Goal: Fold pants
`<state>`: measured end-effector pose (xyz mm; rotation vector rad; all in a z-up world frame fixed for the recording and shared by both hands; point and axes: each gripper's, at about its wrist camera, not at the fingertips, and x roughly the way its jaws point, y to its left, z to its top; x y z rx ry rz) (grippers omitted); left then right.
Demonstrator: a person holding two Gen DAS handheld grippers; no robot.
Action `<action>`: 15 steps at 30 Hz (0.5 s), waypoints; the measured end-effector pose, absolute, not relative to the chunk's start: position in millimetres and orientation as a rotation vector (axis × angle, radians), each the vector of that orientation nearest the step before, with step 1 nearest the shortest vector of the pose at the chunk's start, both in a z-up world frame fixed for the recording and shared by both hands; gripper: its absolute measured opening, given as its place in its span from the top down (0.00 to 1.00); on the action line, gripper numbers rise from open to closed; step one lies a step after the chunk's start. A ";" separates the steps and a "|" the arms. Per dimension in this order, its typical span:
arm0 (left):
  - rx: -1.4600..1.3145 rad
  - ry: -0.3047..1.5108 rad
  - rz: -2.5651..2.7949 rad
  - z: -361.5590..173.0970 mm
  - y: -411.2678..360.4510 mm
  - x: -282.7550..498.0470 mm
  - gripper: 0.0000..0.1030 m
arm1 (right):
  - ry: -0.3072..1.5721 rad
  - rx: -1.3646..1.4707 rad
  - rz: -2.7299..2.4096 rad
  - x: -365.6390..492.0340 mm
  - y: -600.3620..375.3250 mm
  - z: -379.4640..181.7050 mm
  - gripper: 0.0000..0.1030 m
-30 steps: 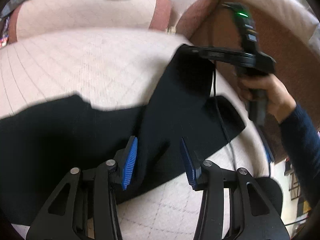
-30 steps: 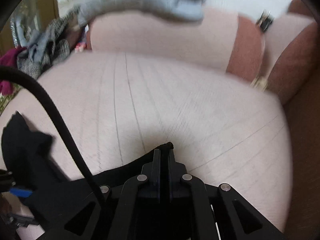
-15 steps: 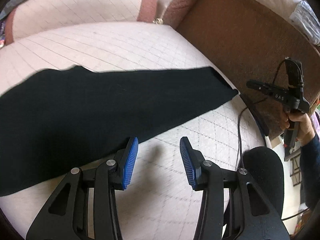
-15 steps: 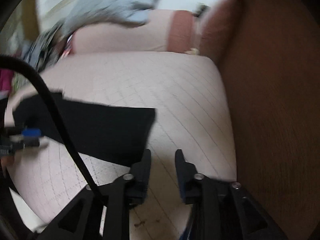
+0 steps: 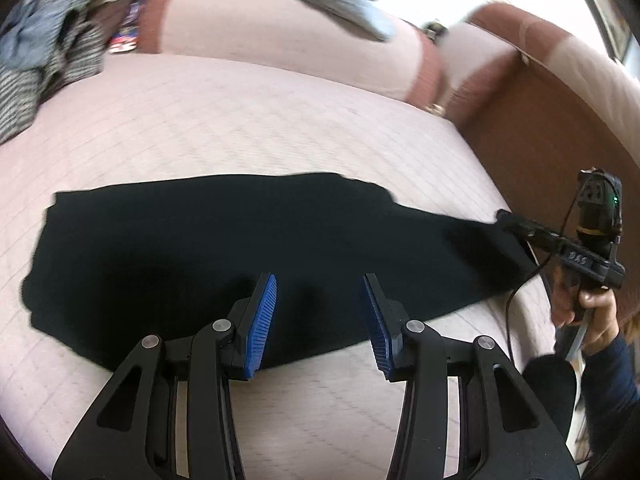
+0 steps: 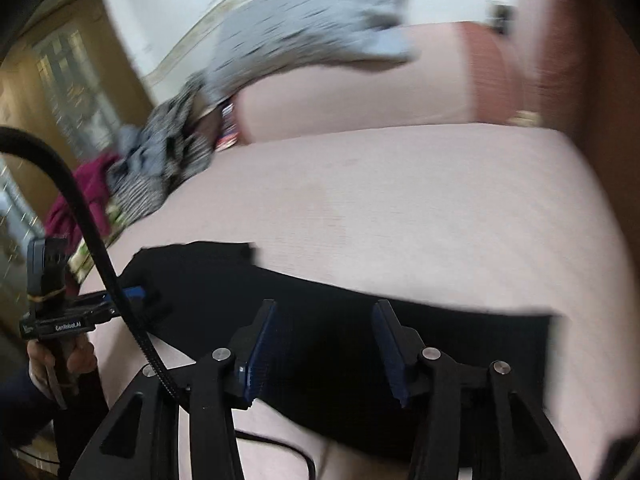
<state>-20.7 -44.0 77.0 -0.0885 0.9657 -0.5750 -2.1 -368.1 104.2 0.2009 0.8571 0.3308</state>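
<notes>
A: How much room lies around the pants?

B: They lie flat as one long black strip on the quilted pink cushion. Ahead of the left gripper bare cushion runs past the strip's far edge up to the backrest. To that gripper's right the strip's end sits near the cushion's edge, where the brown armrest rises. Between the strip's near edge and the left gripper's body there is a band of bare cushion too.

A: What has changed since half a second ago?

B: Both grippers have come forward over the cloth. The left one was short of the near edge; now its blue pads reach over it. The right gripper, then beside the strip's end with its fingers a little apart, now has them spread wider above the fabric.

A: And the pants against each gripper now?

B: Under and ahead of both. The left gripper's fingers stand wide apart, holding nothing, about mid-length of the strip. The right gripper is likewise spread and empty; the strip's squared end lies just to its right, the rest running off to its left. Whether either touches the cloth I cannot tell.
</notes>
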 end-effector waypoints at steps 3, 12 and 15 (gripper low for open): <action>-0.116 0.973 -0.525 69.3 -29.3 -13.7 0.58 | 0.888 0.194 0.410 35.8 -325.0 92.4 0.54; -0.097 1.039 -0.491 42.4 -12.9 -16.7 0.58 | 1.006 0.301 0.474 95.1 -268.5 45.9 0.93; -0.125 1.027 -0.504 38.5 -7.6 -17.5 0.58 | 0.880 0.385 0.485 80.9 -282.2 63.5 0.94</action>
